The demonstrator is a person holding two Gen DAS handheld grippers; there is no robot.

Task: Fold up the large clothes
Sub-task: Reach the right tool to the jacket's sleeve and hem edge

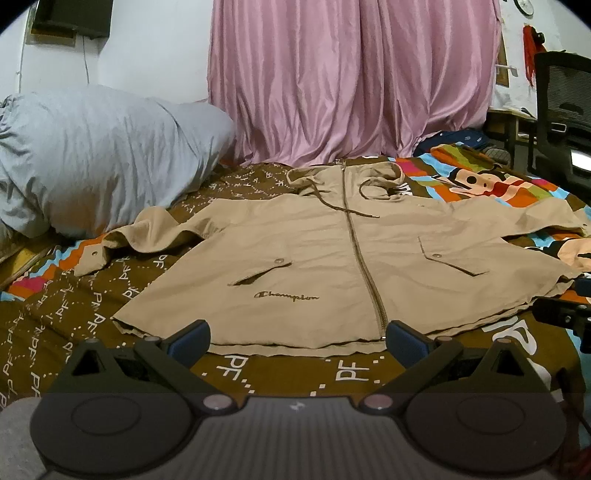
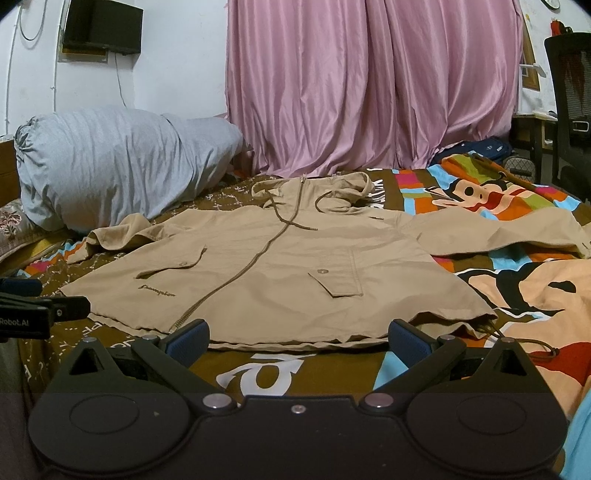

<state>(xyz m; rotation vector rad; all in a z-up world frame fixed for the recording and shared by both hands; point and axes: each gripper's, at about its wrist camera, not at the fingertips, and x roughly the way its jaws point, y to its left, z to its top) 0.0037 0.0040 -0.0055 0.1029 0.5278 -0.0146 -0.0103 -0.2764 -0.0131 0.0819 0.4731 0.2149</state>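
A bedroom in a home. Shown by a bed spread with a brown cartoon-monkey bedsheet, patterned with "PF" lettering, filling the lower half of both views. At ten o'clock, a bulky grey pillow lying at the bed's edge. At twelve o'clock, pink curtains hanging to the mattress against a white wall. At two o'clock, a black mesh office chair beside a desk. At eleven o'clock, a dark wall-mounted box with trailing cables.
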